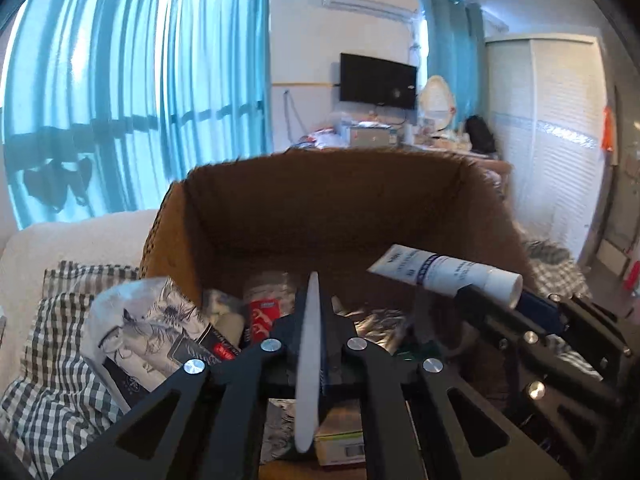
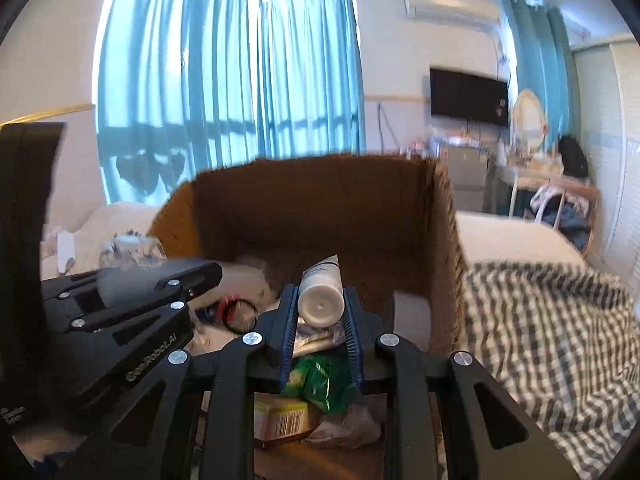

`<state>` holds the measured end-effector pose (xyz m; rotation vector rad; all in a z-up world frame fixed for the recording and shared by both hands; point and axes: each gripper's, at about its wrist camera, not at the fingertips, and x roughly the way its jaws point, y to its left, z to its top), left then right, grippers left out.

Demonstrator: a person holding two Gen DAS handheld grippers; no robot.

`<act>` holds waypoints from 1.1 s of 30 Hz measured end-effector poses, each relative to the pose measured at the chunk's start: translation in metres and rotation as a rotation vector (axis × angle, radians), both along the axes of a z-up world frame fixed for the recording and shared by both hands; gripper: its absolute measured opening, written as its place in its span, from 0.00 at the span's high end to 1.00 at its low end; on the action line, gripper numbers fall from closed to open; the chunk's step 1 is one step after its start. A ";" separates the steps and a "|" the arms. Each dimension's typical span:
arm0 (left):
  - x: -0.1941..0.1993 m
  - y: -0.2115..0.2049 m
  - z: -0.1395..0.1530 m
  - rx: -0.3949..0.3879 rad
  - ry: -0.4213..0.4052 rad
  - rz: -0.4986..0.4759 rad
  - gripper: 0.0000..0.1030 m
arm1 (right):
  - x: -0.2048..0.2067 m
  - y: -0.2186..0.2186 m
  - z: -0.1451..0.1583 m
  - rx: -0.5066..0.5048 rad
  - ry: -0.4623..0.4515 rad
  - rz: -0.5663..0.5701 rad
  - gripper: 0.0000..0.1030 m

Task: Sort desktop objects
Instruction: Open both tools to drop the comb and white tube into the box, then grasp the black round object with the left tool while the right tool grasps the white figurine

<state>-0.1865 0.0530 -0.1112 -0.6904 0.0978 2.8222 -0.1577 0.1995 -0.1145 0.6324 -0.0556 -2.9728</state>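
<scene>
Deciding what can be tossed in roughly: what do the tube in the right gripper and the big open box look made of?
White tube: seems soft plastic, smooth and slightly glossy, with a matte flip cap; the right gripper holds it at the cap end. Box: brown corrugated cardboard, matte, with fluting visible along its cut rim.

Ahead of your left hand-held gripper [image 1: 314, 316], the cardboard box [image 1: 320, 200] looks matt brown, its cut rim fuzzy and rough. The flat white piece [image 1: 308, 360] between its matt black plastic arms looks smooth. Your right hand-held gripper [image 2: 320, 320] carries ribbed blue pads [image 2: 289, 336] around a smooth, satin white plastic tube [image 2: 322, 292]. Right of it lies soft checked cloth [image 2: 540, 340].
</scene>
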 end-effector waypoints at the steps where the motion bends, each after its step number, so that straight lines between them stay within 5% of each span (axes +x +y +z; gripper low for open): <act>1: 0.000 -0.002 -0.002 0.008 0.000 0.003 0.77 | 0.002 0.000 0.000 0.004 0.007 -0.012 0.72; 4: 0.004 -0.011 0.000 0.040 0.012 0.030 0.41 | 0.011 0.000 0.003 0.017 0.028 -0.027 0.57; 13: 0.042 -0.028 0.032 0.021 0.093 0.091 0.14 | 0.050 0.008 0.023 0.000 0.061 -0.030 0.55; 21: 0.085 -0.051 0.040 0.028 0.095 0.117 0.04 | 0.090 0.002 0.028 -0.001 0.048 -0.013 0.51; 26: 0.115 -0.050 0.028 -0.090 0.079 0.112 0.04 | 0.118 -0.004 0.019 -0.006 0.010 0.013 0.47; 33: 0.136 -0.061 0.000 -0.118 -0.007 0.141 0.03 | 0.139 -0.021 -0.006 0.019 -0.052 0.068 0.45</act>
